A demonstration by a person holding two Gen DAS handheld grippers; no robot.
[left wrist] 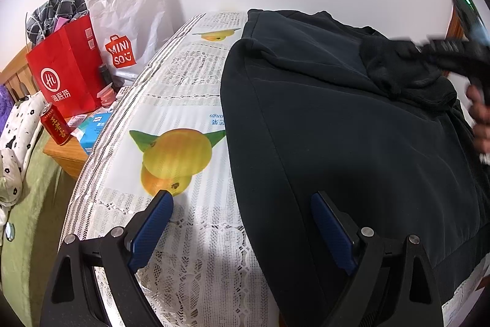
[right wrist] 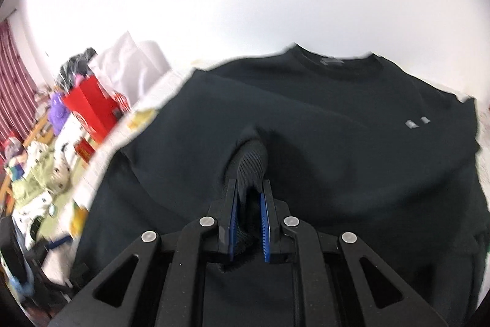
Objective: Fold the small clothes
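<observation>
1. Left wrist view: the left gripper point(left wrist: 242, 198) stands wide, nothing between its blue pads; one pad hangs over the lemon-print cloth point(left wrist: 183, 100), the other over the sweatshirt point(left wrist: 352, 143). The dark sweatshirt lies spread on that cloth. At the right edge the blurred right gripper point(left wrist: 413, 51) pinches a cuff point(left wrist: 386, 66). A red bag point(left wrist: 70, 72) and a can point(left wrist: 55, 126) sit off to the left.

2. Right wrist view: the right gripper point(right wrist: 249, 189) is clenched on the ribbed cuff point(right wrist: 249, 164), lifted above the sweatshirt point(right wrist: 337, 143), collar point(right wrist: 333, 58) at the far side.
</observation>
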